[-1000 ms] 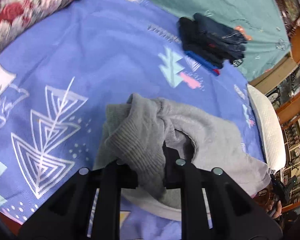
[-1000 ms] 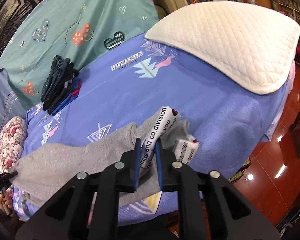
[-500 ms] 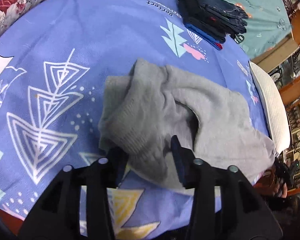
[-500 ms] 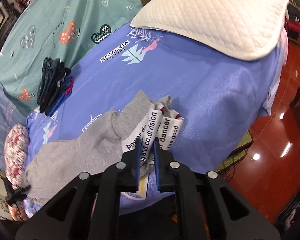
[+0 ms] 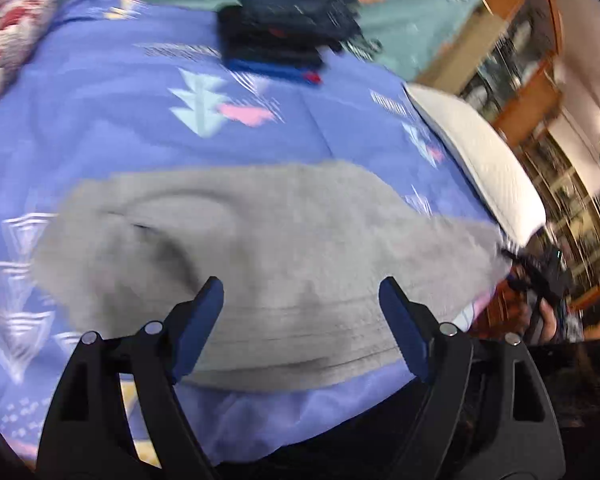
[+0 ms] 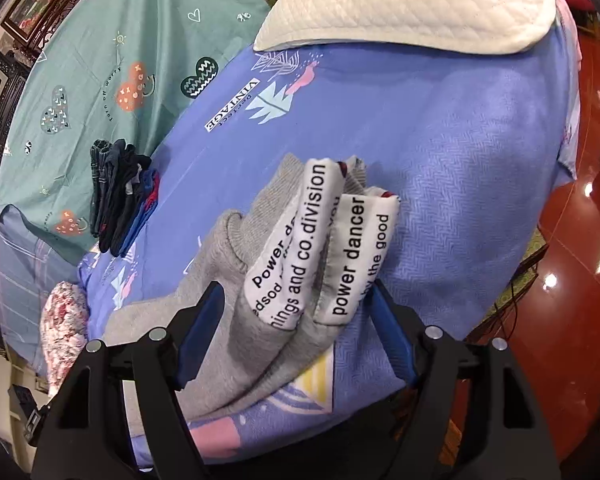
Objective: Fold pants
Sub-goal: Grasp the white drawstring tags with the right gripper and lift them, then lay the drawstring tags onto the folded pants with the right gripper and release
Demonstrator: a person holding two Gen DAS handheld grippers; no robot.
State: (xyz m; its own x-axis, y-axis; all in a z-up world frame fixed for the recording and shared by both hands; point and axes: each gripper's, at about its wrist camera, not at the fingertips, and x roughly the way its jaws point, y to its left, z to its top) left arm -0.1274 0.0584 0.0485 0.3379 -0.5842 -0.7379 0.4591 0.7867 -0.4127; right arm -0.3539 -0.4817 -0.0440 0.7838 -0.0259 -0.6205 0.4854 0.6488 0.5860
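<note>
Grey knit pants (image 5: 284, 236) lie spread across the blue patterned bedspread (image 5: 100, 120), blurred in the left wrist view. My left gripper (image 5: 300, 300) hovers over their near edge with its jaws opening wide, the pads clear of the cloth. In the right wrist view the pants' other end (image 6: 228, 272) shows white cuffs with black lettering (image 6: 312, 240). My right gripper (image 6: 294, 300) has its jaws opening; the cuffs lie between the fingers, which do not press on them.
A stack of dark folded clothes (image 5: 284, 36) (image 6: 120, 192) sits at the far side, partly on a teal sheet (image 6: 100, 60). A white quilted pillow (image 6: 412, 4) (image 5: 484, 160) lies at the bed's end. A floral cushion (image 5: 8, 40) sits left. Red glossy floor (image 6: 580, 240) lies beyond the bed edge.
Both grippers have let go of the pants and opened wide. The left one swung right along the pants and backed off; the right one sank a little over the lettered cuffs.
</note>
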